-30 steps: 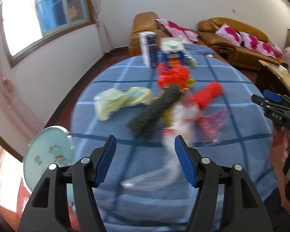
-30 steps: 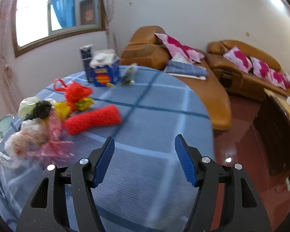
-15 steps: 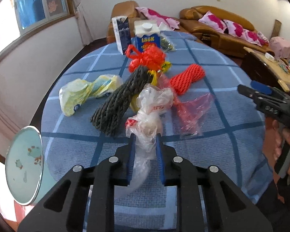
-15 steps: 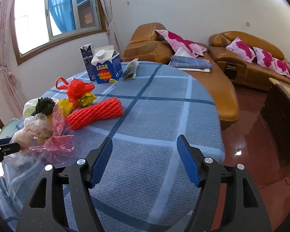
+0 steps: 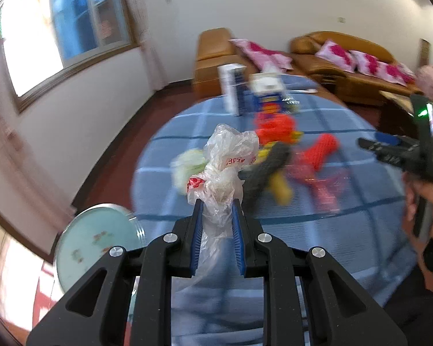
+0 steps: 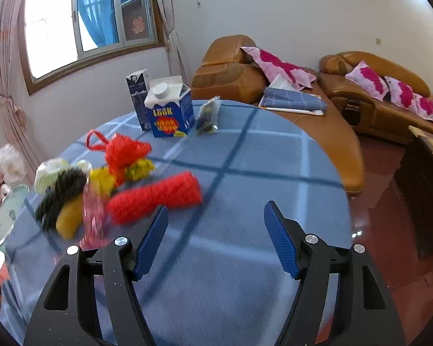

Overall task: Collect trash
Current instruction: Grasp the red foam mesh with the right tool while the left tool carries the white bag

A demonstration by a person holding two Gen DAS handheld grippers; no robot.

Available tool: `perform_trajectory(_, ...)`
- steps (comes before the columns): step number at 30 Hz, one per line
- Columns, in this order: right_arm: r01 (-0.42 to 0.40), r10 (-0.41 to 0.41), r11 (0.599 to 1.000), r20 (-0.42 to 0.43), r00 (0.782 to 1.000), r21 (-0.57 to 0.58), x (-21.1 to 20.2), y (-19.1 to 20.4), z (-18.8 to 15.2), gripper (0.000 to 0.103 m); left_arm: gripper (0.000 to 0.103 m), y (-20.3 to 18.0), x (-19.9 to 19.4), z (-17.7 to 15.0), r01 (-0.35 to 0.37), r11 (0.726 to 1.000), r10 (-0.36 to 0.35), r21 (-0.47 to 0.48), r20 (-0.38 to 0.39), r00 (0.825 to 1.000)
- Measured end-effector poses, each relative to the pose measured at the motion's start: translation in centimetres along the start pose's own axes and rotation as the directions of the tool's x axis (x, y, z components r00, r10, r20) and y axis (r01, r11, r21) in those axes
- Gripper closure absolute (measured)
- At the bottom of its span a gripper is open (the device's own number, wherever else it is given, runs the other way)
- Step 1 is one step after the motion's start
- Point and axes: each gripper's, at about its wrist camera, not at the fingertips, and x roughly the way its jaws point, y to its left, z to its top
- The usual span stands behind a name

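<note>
left gripper [image 5: 216,216] clenched on clear plastic bag [image 5: 228,167] | bin lid [image 5: 95,242] at its 9 o'clock, near | right gripper [image 6: 216,233] released; red foam net [image 6: 156,196] at 11 o'clock

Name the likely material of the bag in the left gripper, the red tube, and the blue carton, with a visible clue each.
Bag: thin clear plastic film, crinkled, glossy.
Red tube: probably foam netting, matte with a mesh texture.
Blue carton: likely coated paperboard, printed, with a white screw cap.

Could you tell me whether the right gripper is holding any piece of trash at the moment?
No, the right gripper stands open over the blue tablecloth with nothing between its pads.
</note>
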Motion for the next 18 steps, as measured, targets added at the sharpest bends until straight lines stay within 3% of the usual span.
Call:
perform_trajectory(5, -0.034, 0.033, 0.999, -0.055, 0.998, -0.026, 3.2, 1.3, 2.5, 0.044, 0.084, 4.5, 0.4, -1.4, -0.073, 0.996, 0.071, -0.055, -0.034, 0.997)
perform_trajectory(9, -0.062, 0.049, 0.995, -0.171, 0.984, -0.075, 7.1, 2.5, 3.1, 0.049, 0.084, 6.4, 0.7, -2.2, -0.099, 0.992, 0.095, -0.08, -0.053, 0.994)
perform_trajectory(12, -0.129, 0.112, 0.99, -0.241, 0.964, -0.058, 8.5, 2.5, 2.8, 0.074, 0.084, 7.5, 1.1, -2.7, -0.112, 0.989, 0.106, -0.092, -0.071, 0.992)
perform_trajectory(14, -0.132, 0.108, 0.988, -0.25, 0.962, -0.08, 8.3, 2.8, 2.8, 0.097, 0.084, 7.8, 1.1, -3.0, -0.117, 0.989, 0.11, -0.094, -0.075, 0.991)
perform_trajectory(18, -0.133, 0.112, 0.987, -0.217, 0.97, -0.087, 6.9, 3.0, 2.2, 0.099, 0.084, 8.5, 0.9, -3.3, -0.131, 0.986, 0.124, -0.101, -0.072, 0.99)
